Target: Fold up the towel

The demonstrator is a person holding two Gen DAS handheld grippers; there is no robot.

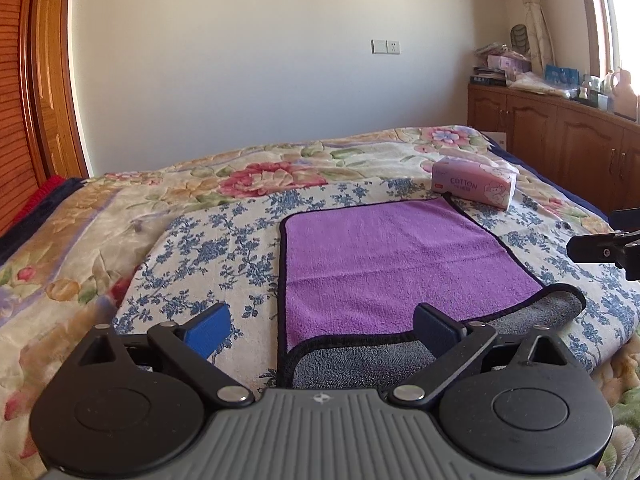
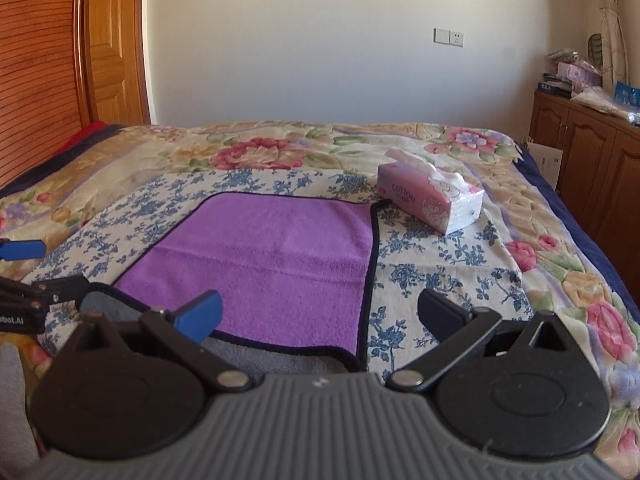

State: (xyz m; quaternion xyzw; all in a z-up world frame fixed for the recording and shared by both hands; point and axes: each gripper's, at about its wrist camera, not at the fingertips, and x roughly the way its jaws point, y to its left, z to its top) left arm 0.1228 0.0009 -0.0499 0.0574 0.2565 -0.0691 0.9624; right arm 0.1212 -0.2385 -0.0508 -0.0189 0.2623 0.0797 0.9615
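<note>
A purple microfibre towel with grey underside and black piping lies flat on the blue-flowered cloth over the bed, its near edge curled to show grey. Both the left gripper and right gripper hover over that edge with jaws spread wide, holding nothing. This looks like the pre-grasp step; next, each must pinch a near corner without catching the cloth beneath.

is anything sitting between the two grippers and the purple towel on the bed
Nothing visible is. The purple towel with black trim lies flat just ahead of the open left gripper and open right gripper. The pink tissue pack sits beyond the towel's far right corner, apparently touching it, so it may crowd a fold toward that edge.
</note>
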